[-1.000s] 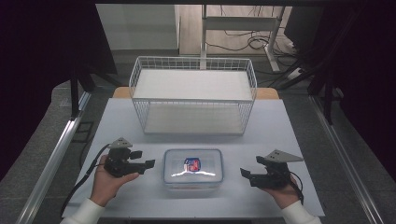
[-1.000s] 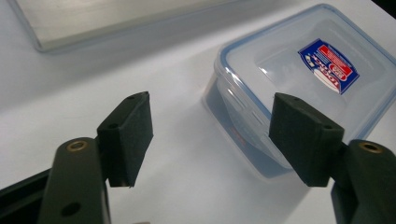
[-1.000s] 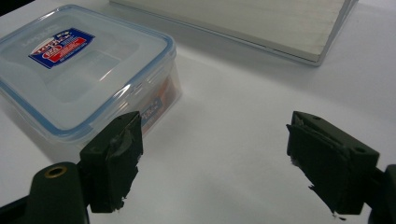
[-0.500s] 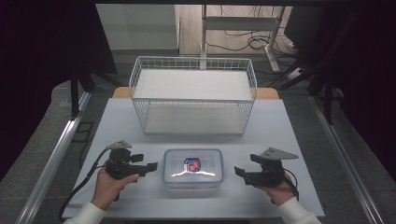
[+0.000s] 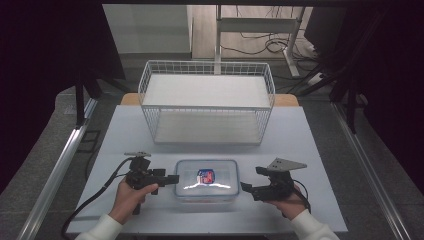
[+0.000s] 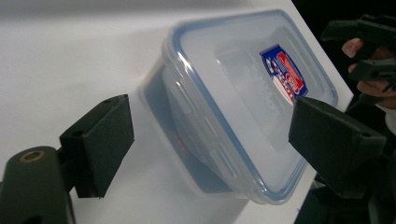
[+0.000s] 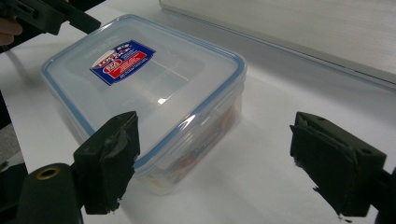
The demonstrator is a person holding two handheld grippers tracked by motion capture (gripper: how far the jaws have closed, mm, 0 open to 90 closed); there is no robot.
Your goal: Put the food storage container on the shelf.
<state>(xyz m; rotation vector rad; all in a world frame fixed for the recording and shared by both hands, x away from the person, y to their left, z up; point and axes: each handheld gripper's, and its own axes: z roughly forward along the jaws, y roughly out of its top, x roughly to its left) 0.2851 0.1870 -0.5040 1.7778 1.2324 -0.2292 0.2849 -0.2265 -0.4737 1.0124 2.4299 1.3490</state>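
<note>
A clear plastic container (image 5: pixel 206 180) with a blue-rimmed lid and a red-and-blue label lies flat near the table's front edge. My left gripper (image 5: pixel 173 179) is just off its left side, jaws open and pointing at it. In the left gripper view the container (image 6: pixel 233 93) lies ahead between the open jaws of the left gripper (image 6: pixel 210 135). My right gripper (image 5: pixel 245 188) is close to its right side, also open. In the right gripper view the container (image 7: pixel 149 88) sits ahead and left of the wide-open right gripper (image 7: pixel 224 154). Neither gripper holds anything.
A white wire basket (image 5: pixel 207 100) stands at the back middle of the white table (image 5: pixel 310 150). Cables trail from both grippers towards the front. A metal rail (image 5: pixel 55 175) runs along the left side and dark floor surrounds the table.
Both hands have moved inward, bringing the left and right grippers closer to the container's sides. The container has not moved.
</note>
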